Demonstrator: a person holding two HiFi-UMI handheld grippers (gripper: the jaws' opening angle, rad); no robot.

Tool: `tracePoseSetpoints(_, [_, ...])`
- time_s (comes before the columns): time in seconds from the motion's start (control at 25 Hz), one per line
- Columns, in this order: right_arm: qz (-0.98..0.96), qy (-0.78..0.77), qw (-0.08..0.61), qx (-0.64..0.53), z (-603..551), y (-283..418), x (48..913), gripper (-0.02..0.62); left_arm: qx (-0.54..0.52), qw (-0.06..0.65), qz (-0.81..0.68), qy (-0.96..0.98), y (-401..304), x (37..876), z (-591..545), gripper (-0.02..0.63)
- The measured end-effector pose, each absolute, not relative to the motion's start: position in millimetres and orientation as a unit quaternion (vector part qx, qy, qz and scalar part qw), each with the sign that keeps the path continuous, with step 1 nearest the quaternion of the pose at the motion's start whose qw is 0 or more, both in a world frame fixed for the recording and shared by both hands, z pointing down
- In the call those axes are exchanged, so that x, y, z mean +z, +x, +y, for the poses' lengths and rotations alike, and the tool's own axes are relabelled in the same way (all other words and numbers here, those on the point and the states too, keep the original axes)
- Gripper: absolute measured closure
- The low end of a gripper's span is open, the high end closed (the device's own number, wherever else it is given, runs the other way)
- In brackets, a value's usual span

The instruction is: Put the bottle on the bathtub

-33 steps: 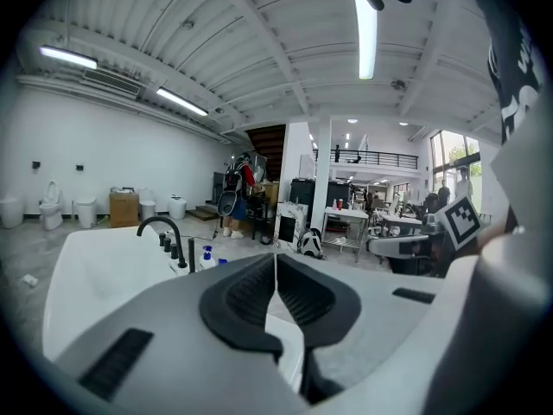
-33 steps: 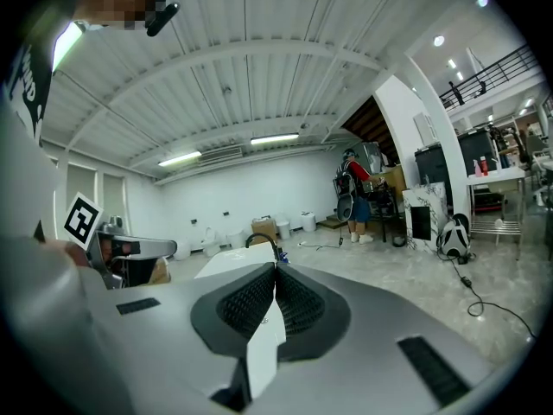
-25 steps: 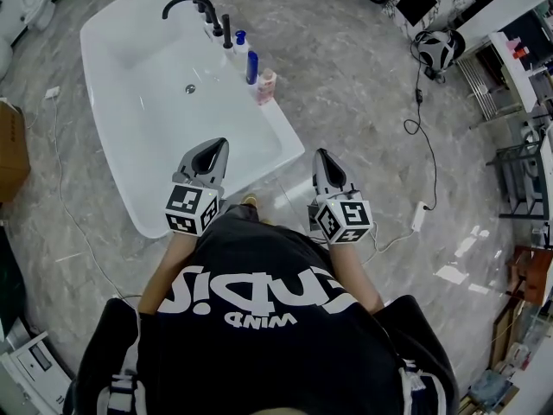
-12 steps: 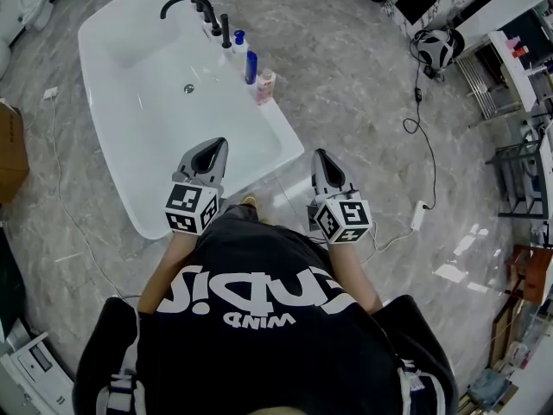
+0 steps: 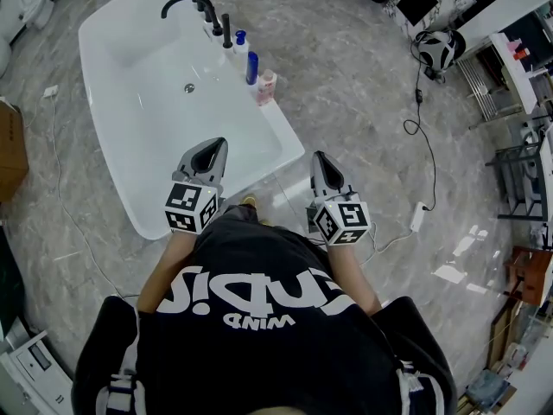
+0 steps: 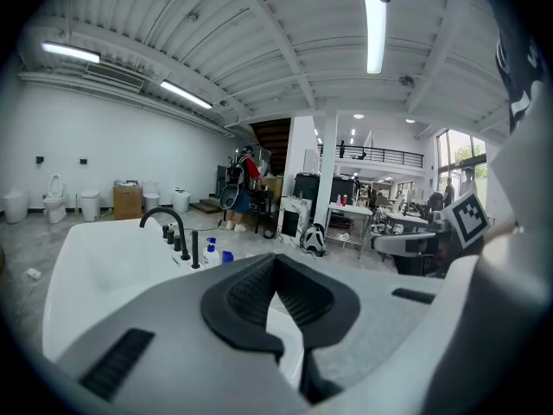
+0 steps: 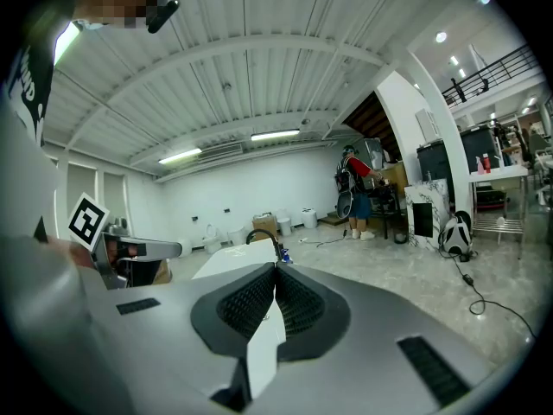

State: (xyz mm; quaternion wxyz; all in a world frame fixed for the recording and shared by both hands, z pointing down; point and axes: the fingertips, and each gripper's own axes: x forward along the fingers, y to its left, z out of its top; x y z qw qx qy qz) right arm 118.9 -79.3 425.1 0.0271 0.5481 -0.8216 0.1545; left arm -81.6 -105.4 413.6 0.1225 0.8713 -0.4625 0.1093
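Note:
The white bathtub [image 5: 112, 137] lies on the marble floor ahead of me, a black faucet [image 5: 192, 5] at its far end. Three bottles stand on its right rim: a white one with a blue cap [image 5: 240, 42], a blue one [image 5: 251, 67] and a pink one [image 5: 267, 86]. My left gripper [image 5: 213, 151] hovers over the tub's near right corner, shut and empty. Beside the tub, over the floor, my right gripper [image 5: 320, 160] is also shut with nothing in it. In the left gripper view the jaws [image 6: 276, 262] meet in front of the tub [image 6: 95, 271]; the right gripper [image 7: 275, 271] looks the same.
A cable and power strip [image 5: 420, 215] lie on the floor to the right. A cardboard box [image 5: 12, 150] stands at the left, with a toilet [image 5: 39, 3] beyond. Shelves and racks [image 5: 523, 180] line the right side. A person [image 7: 357, 193] stands far off.

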Motion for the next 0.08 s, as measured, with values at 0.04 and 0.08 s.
tracePoseSetpoints(0.04, [-0.822,0.548,0.027,0.155,-80.1,118.9,426.0,0.571,0.110,0.121,-0.462,0.872,-81.4,414.2,-106.8,0.598])
tracePoseSetpoints(0.08, [-0.822,0.548,0.027,0.156,-80.9,118.8,426.9,0.571,0.111,0.120,-0.461,0.872,-81.2,414.8,-108.2,0.598])
